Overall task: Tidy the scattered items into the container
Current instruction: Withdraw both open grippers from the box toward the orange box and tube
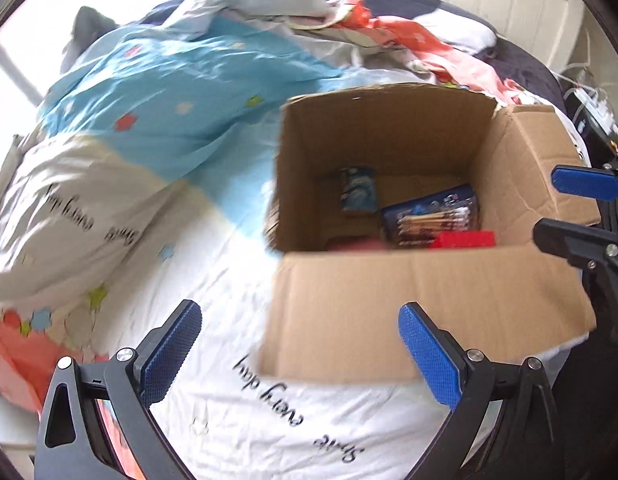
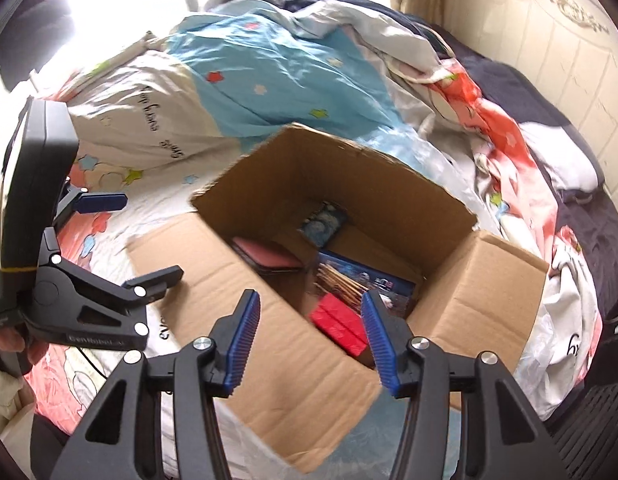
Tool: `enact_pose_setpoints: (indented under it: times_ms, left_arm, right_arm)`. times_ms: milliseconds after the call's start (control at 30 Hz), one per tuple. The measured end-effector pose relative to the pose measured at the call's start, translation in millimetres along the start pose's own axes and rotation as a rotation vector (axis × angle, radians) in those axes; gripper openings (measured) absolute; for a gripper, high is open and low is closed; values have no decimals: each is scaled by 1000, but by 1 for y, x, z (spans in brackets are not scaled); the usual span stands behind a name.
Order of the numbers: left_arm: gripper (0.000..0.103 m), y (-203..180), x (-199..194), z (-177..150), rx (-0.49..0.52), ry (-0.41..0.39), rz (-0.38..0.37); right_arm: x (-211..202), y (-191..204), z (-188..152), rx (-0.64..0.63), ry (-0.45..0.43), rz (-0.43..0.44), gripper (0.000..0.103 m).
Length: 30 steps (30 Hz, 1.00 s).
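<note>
A: How does the left tool (image 1: 301, 354) stand?

B: Its blue pads (image 1: 429, 356) are spread very wide, with nothing between them. It hangs over the bed's quilt (image 1: 157, 92) and the near flap of the cardboard box (image 1: 389, 312), touching neither.

A: And the right tool (image 2: 309, 342)?

B: Its jaws are partly apart and empty, above the open box (image 2: 481, 292). The red block (image 2: 341, 326) shows in the gap between the pads, but it lies down inside the box, clear of them.

A: Where are the task's things?

B: In the box, which sits on the bed. I count four: one red block (image 1: 463, 239), one dark blue packet of sticks (image 1: 429, 216), one pink flat case (image 2: 269, 258) and one small blue packet (image 1: 357, 194) leaning on the far wall.

A: What does one view give that the other misses?

B: The right wrist view shows the pink case whole; in the left view only its edge peeks over the near wall. The right view also shows the cream headboard (image 2: 549, 28) and the left tool (image 2: 133, 236) from the side, with fingers of the person's hand (image 2: 9, 340) on its handle. The left view catches the right tool (image 1: 565, 208) at its right edge.
</note>
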<state>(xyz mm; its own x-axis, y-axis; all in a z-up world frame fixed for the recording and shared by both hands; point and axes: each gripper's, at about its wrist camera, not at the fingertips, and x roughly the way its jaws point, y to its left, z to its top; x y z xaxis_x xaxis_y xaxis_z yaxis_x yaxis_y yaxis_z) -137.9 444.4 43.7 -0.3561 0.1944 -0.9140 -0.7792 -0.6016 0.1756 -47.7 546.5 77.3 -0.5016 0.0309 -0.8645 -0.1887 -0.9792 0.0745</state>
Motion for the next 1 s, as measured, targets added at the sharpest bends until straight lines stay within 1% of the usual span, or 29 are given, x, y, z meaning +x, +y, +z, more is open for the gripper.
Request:
enact_pose_setpoints:
  times_ms: [100, 167, 267, 367, 500, 633, 800, 1000]
  left_arm:
    - [101, 18, -9, -20, -49, -6, 16]
    - [102, 29, -11, -36, -84, 0, 21]
    - [102, 47, -12, -66, -119, 22, 53]
    - [102, 68, -10, -94, -170, 53, 86]
    - [102, 98, -10, -131, -254, 77, 130]
    - [102, 118, -5, -164, -305, 112, 162]
    - [102, 131, -2, -200, -366, 130, 161]
    - [102, 144, 11, -236, -456, 152, 144]
  right_arm:
    - [-8, 17, -3, -35, -23, 8, 49]
    - [-12, 28, -4, -55, -38, 16, 49]
    - [-15, 45, -6, -76, -53, 33, 49]
    - [-14, 68, -7, -118, -54, 57, 49]
    - [-12, 103, -12, -200, -53, 63, 49]
    - [-6, 133, -20, -260, -45, 85, 49]
    - [9, 164, -32, -315, -1, 101, 49]
    - [30, 189, -49, -366, 37, 111, 50]
